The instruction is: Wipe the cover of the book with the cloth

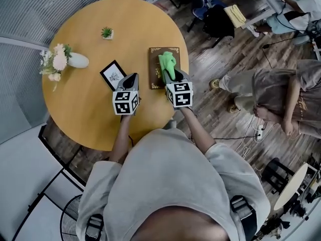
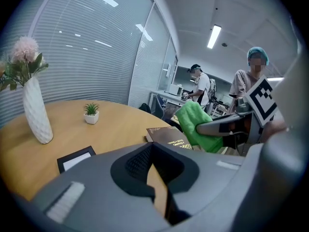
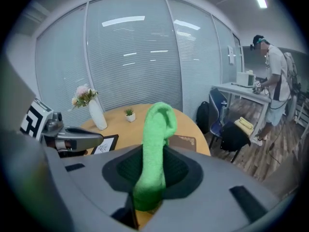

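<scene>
Round wooden table (image 1: pixel 85 99) is seen beneath; a green cloth (image 1: pixel 168 63) is clamped in the right gripper (image 1: pixel 171 75), over the brown book (image 1: pixel 154 70) just ahead; jaws of the left gripper (image 1: pixel 131 77) are pressed together, empty

Quick tally on the counter (image 1: pixel 85 109), and there's just one counter: one book (image 1: pixel 154 70), one green cloth (image 1: pixel 167 63), one picture frame (image 1: pixel 113 75), one white vase (image 1: pixel 77 61) of flowers, one little potted plant (image 1: pixel 107 33). Two claws in play: left claw (image 1: pixel 131 79), right claw (image 1: pixel 173 77). Off the counter, two more people: one bystander (image 1: pixel 273 89), a second bystander (image 1: pixel 296 11). One floor fan (image 1: pixel 70 220).
</scene>
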### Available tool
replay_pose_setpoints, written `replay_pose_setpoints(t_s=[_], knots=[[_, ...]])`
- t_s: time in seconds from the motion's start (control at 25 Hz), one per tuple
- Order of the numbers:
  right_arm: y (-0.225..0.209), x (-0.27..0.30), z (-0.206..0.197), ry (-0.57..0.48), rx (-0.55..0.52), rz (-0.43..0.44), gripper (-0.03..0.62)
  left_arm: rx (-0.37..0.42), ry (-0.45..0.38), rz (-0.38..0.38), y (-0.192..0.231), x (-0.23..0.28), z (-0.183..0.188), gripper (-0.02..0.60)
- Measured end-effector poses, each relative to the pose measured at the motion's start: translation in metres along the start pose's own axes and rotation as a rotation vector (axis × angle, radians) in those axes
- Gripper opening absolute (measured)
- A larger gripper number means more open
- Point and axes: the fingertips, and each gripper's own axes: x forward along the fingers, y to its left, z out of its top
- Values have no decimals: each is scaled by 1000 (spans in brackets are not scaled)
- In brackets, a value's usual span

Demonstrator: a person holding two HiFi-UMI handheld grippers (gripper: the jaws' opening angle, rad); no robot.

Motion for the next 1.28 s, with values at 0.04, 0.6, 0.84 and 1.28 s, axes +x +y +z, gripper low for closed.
replay_pose_setpoints(t_s=[0.04, 0.6, 0.84, 1.28], knots=[[2, 5, 3, 4, -3, 5, 100, -2, 0, 2, 1, -1, 0, 8], [24, 72, 17, 74, -14, 56, 100, -36, -16, 35, 16, -3, -1, 8], [30, 92, 15, 113, -12, 64, 100, -52, -6, 47, 20, -5, -6, 8], [21, 121, -5, 200, 45, 45, 100, -51, 5, 60, 27, -5, -9, 8]])
